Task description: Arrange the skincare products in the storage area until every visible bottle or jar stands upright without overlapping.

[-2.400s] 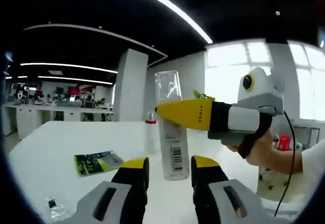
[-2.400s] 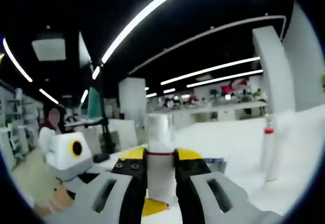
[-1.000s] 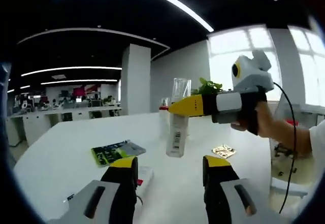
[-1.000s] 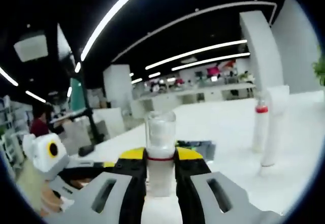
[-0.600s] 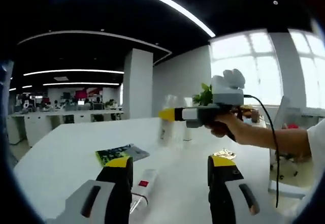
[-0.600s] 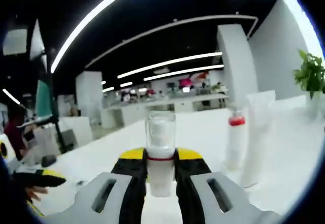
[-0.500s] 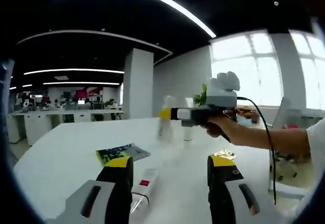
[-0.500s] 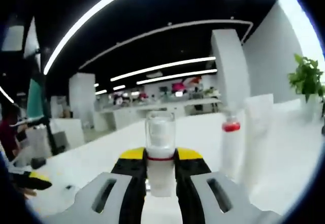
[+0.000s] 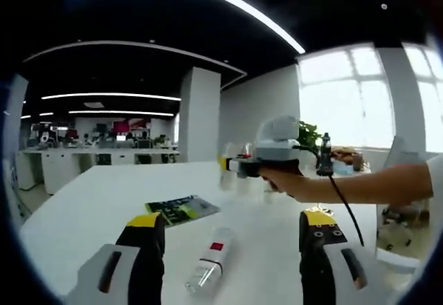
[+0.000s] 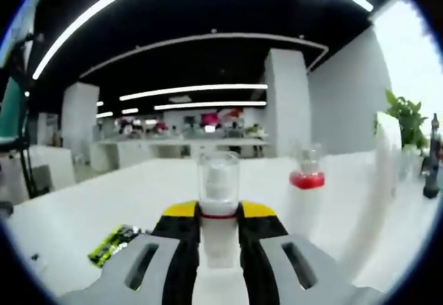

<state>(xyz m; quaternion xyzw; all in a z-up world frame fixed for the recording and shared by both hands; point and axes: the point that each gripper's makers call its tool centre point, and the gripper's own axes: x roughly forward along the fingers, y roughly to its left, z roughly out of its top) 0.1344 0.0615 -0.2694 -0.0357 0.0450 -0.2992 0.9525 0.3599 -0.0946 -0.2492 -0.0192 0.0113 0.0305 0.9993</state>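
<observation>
Stretching wide and white, the table (image 9: 83, 208) carries a bottle (image 9: 208, 269) lying flat between the left gripper (image 9: 232, 239)'s wide-open, empty jaws. The right gripper (image 10: 219, 222) (seemingly mid-carry) has its jaws clamped on an upright, clear-capped bottle (image 10: 219, 201), near a red-collared bottle (image 10: 307, 194) standing beyond. Next calls for setting it down apart, then righting the fallen one.
</observation>
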